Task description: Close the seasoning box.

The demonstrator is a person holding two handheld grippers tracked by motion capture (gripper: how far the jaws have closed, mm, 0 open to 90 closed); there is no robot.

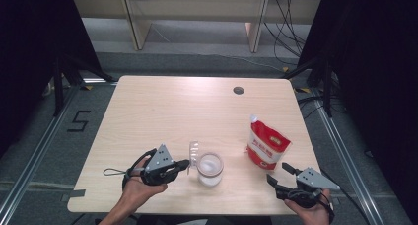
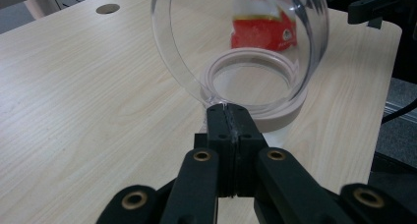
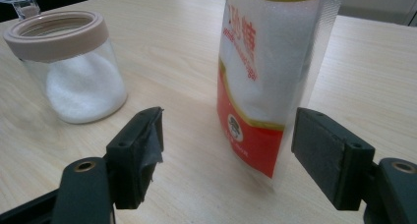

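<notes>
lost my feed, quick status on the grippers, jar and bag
Left gripper shut on the jar's clear lid, flipped open. Right gripper open, short of the bag. Jar upright, part full of white grains. Nothing between gripper and bag.

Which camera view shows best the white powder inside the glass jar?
The right gripper view: the white powder shows from the side through the jar wall. The high view shows it small, from above. In the left gripper view the raised clear lid and the rim stand before it.

Both grippers, the left gripper (image 1: 183,164) and right gripper (image 1: 279,173), are built in black, topped with grey three-cornered plates; brass-ringed screws are set along the jaws, and a thin cable loops behind the left.
</notes>
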